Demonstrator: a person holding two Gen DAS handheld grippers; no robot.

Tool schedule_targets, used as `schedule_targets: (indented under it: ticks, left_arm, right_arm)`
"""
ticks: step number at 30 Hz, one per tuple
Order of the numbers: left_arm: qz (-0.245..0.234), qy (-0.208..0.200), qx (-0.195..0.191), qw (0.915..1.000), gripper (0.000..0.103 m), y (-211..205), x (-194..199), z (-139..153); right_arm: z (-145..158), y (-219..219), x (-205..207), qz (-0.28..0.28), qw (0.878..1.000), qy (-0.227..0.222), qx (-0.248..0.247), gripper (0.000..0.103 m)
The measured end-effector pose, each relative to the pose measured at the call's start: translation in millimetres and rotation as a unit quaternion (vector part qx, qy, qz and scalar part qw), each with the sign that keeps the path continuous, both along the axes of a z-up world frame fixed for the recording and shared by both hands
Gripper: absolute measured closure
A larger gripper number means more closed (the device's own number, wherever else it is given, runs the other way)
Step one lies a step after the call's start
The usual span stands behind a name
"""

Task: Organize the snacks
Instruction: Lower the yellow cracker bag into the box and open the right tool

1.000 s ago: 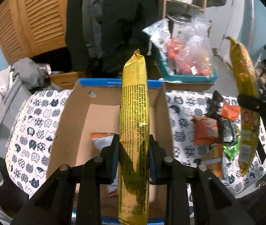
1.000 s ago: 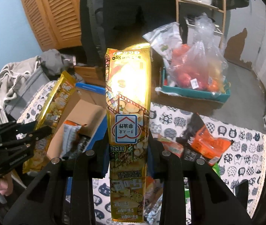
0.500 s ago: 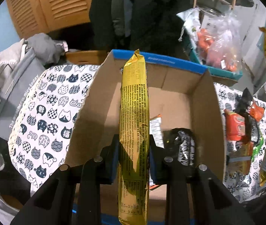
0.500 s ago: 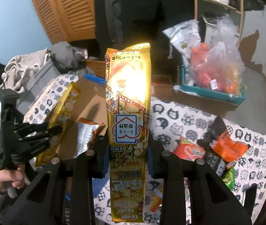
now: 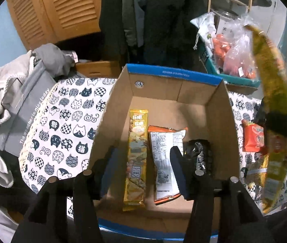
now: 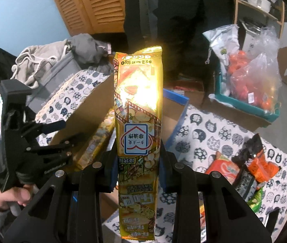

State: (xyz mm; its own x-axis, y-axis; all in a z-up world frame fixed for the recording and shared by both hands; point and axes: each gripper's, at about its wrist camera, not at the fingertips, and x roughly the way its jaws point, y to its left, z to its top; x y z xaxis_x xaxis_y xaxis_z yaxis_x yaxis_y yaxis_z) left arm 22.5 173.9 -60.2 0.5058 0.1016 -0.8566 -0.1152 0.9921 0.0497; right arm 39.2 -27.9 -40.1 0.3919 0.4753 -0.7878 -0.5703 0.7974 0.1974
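A cardboard box with a blue rim sits on the cat-print cloth. Inside lie a long yellow snack pack, a white-and-orange packet and a black packet. My left gripper is open and empty above the box. My right gripper is shut on a second long yellow snack pack, held upright to the right of the box; it also shows in the left wrist view.
Several loose snack packets lie on the cloth right of the box. A teal bin with plastic bags stands behind. Grey clothes and a grey bag lie to the left. Wooden louvre doors and dark coats hang at the back.
My left gripper has opened and the yellow pack it held now lies in the box. My right gripper has moved closer to the box with its pack.
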Motion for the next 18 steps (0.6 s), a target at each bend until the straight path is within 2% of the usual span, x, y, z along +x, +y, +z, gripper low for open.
schedule_targets:
  ticks: [7,15,18]
  left_arm:
    - [0.009,-0.015,-0.005,0.9998,0.044,6,-6,12]
    - [0.029,-0.001,-0.036,0.9989,0.044,17,-2,4]
    - [0.031,-0.001,-0.035,0.9989,0.044,17,-3,4]
  right_arm:
    - [-9,23,13,0.004,1.000,0.029,0.011,0.073]
    - [-24,48,26,0.009,0.998,0.064,0.019,0.072]
    - [-32,55,28,0.017,0.997,0.079,0.013,0.070]
